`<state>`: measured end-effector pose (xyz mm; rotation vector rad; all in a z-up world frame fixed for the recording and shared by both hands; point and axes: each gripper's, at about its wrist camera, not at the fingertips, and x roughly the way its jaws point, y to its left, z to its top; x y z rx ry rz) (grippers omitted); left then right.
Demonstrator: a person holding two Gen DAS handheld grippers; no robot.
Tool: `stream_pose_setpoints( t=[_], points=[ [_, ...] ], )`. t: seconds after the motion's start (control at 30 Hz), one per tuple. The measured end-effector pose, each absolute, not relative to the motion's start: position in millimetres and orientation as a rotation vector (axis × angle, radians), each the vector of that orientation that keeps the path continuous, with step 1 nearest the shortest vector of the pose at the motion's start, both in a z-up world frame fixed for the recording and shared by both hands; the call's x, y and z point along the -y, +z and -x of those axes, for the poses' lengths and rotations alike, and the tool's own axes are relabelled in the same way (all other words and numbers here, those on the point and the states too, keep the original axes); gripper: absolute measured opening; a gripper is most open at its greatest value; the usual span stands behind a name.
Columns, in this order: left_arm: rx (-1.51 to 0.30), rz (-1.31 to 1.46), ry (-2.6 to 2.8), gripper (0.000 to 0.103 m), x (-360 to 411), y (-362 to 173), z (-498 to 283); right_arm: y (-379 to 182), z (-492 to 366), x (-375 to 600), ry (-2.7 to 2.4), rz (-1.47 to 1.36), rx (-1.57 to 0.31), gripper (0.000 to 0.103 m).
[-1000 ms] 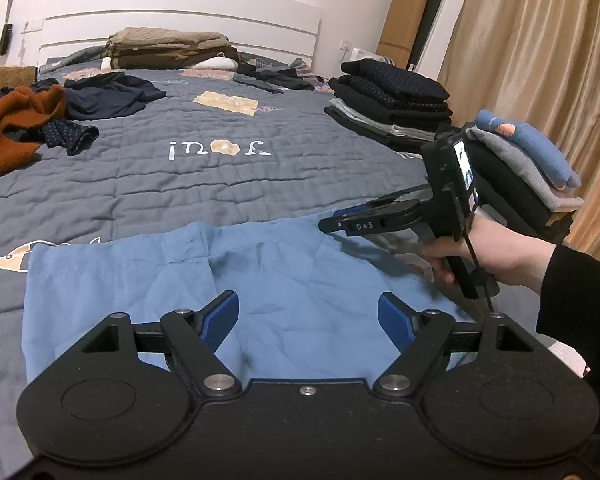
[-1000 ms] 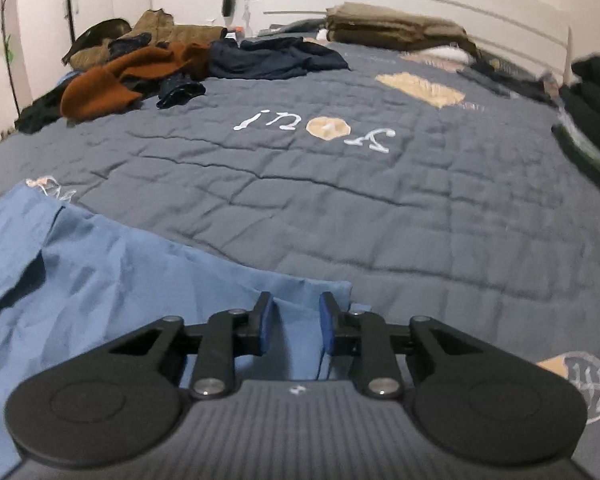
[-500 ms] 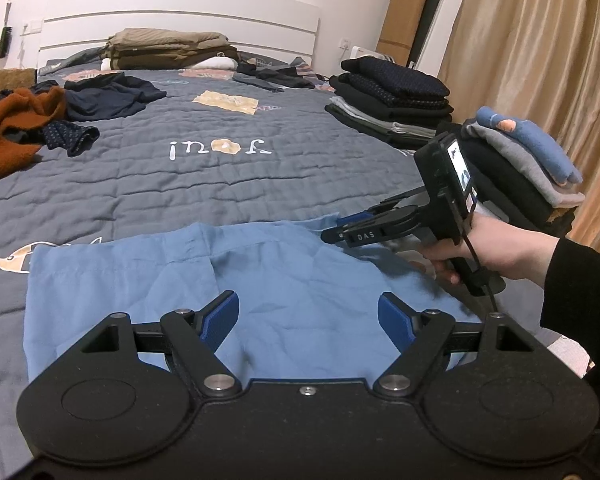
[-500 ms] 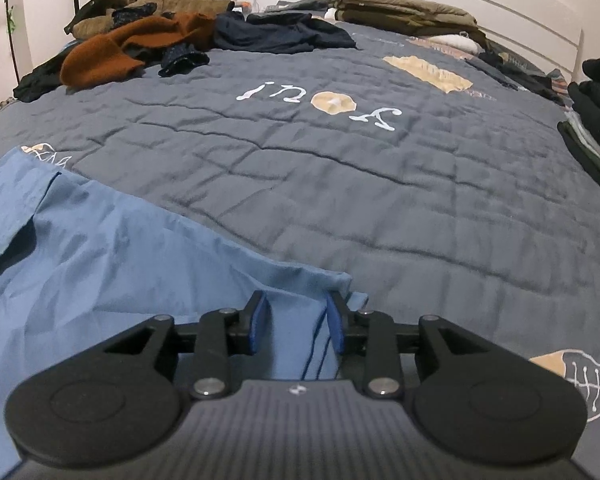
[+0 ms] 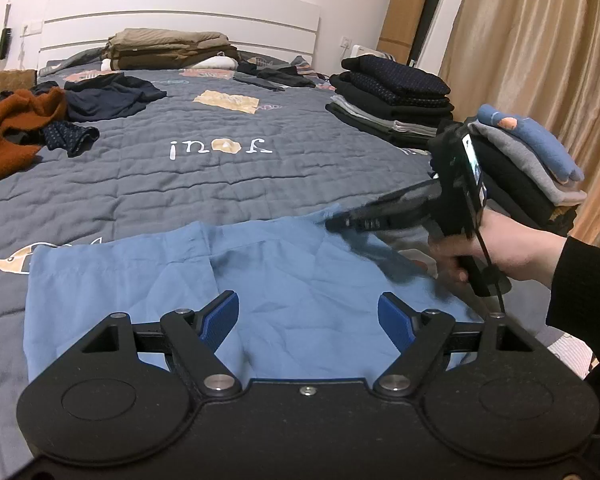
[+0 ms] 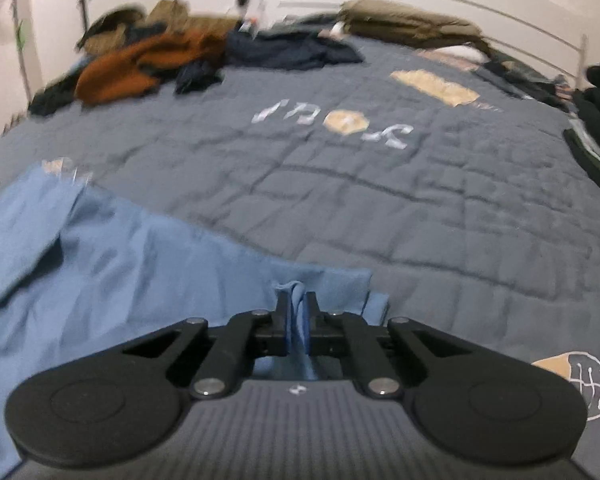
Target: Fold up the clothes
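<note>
A light blue garment [image 5: 260, 280] lies spread flat on the grey quilted bed [image 5: 220, 184]; it also shows in the right wrist view [image 6: 120, 264]. My left gripper [image 5: 308, 316] is open and hovers just above the garment's near middle. My right gripper [image 6: 296, 304] is shut on a pinched fold of the blue garment at its far right corner. In the left wrist view the right gripper [image 5: 336, 222] shows blurred at that corner, held by a hand.
Folded dark clothes [image 5: 396, 100] are stacked at the bed's right side, with a second stack topped by a blue item [image 5: 532, 152] nearer. Loose orange [image 5: 16, 128] and navy clothes [image 5: 108, 96] lie at the left. Folded tan items [image 5: 168, 48] rest by the headboard.
My right gripper has closed, from slightly open around the garment's corner to shut on a fold of it. The right wrist view is now blurred by motion. My left gripper stays open.
</note>
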<state>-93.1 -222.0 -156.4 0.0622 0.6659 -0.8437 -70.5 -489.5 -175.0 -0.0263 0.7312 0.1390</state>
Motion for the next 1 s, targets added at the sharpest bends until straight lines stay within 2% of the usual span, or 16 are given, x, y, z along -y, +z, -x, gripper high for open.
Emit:
stream_pose_setpoints(
  t=[0.37, 0.53, 0.73, 0.8, 0.87, 0.97, 1.0],
  points=[
    [-0.654, -0.053, -0.829, 0.076, 218, -155, 93, -165, 70, 505, -0.005, -0.010, -0.597, 0.004],
    [-0.620, -0.047, -0.781, 0.076, 208, -148, 86, -171, 64, 504, 0.000, -0.020, -0.625, 0.004],
    [-0.623, -0.051, -0.516, 0.075, 163, -150, 39, -186, 58, 504, 0.019, -0.013, -0.697, 0.005],
    [-0.648, -0.043, -0.430, 0.072, 148, -156, 19, -187, 59, 503, 0.020, -0.013, -0.700, 0.005],
    [-0.663, -0.049, -0.384, 0.061, 140, -163, 0, -187, 59, 501, 0.020, -0.011, -0.702, 0.005],
    [-0.687, -0.040, -0.351, 0.052, 135, -172, -23, -187, 59, 499, 0.019, -0.009, -0.705, 0.005],
    [-0.703, -0.026, -0.354, 0.052, 134, -175, -28, -187, 59, 499, 0.019, -0.009, -0.706, 0.005]
  ],
)
